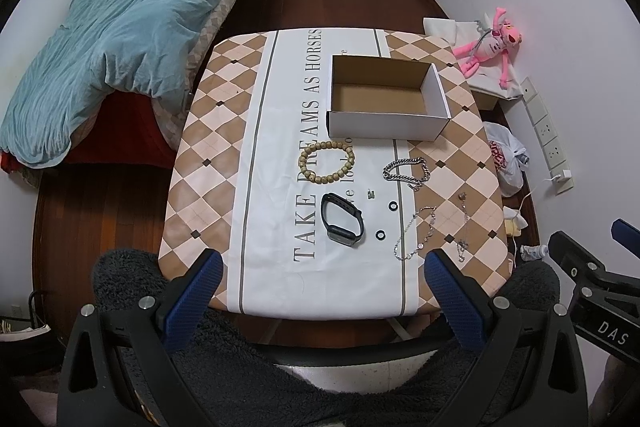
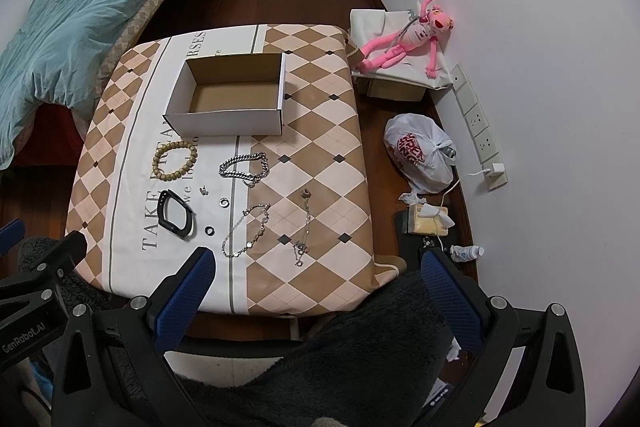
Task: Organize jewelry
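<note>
So the cardboard box sits toward the far edge of the bench, white outside, plain brown inside, and there's nothing in it that I can see. All the jewelry is laid out on the checkered cloth between the box and the near edge. Just in front of the box's near wall is a wooden bead bracelet, round matte beads in a loop, and beside it to the right a chunky silver chain bracelet. Nearer still there's a black smartwatch with a rubbery band curled into a loop, two small dark rings apart from each other, and a tiny metal bit I can't make out. Toward the near right corner lie a thin silver necklace and a second fine chain with small pendants — both shiny and loosely draped. Left hand-held gripper and right hand-held gripper both hover over the near edge with blue textured pads spread wide, holding nothing.
</note>
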A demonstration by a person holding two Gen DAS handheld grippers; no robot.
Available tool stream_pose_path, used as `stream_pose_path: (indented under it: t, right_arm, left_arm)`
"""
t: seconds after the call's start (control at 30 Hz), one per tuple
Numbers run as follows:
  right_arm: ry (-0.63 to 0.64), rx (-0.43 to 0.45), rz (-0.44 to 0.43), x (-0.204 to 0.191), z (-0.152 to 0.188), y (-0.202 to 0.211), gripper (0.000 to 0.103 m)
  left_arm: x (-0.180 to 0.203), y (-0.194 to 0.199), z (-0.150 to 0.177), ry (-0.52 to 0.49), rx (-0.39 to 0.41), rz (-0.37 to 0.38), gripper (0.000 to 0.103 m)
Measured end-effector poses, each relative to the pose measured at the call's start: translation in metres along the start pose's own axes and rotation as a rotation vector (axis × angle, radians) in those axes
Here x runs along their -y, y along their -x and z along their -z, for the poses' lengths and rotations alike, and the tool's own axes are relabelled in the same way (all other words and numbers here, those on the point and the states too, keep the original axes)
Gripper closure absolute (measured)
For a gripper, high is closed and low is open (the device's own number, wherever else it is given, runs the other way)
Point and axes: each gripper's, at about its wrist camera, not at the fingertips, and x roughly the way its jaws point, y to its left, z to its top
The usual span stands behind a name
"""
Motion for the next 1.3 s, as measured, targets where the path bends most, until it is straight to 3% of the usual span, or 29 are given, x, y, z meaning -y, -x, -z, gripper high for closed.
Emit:
stream_pose_path:
  t: [0.5,1.0,1.3]
  right_arm:
    - [0.0,0.002,-0.001,0.002,0.008,0.002,0.0]
    - [-0.021,-0.003,-0.002,0.007,-0.012,0.0,0.0]
    - [-0.128,-0.085,0.021,0.029,-0.02,-0.074,0.0]
  left_arm:
    - [0.009,0.004,-0.004,0.002,0.008,0.0,0.0]
    - [0.007,-0.007,-0.001,0.001,-0.001,0.02,0.0]
    - [-0.01,-0.053,-0.024,0.032,0.018,-0.028,0.0]
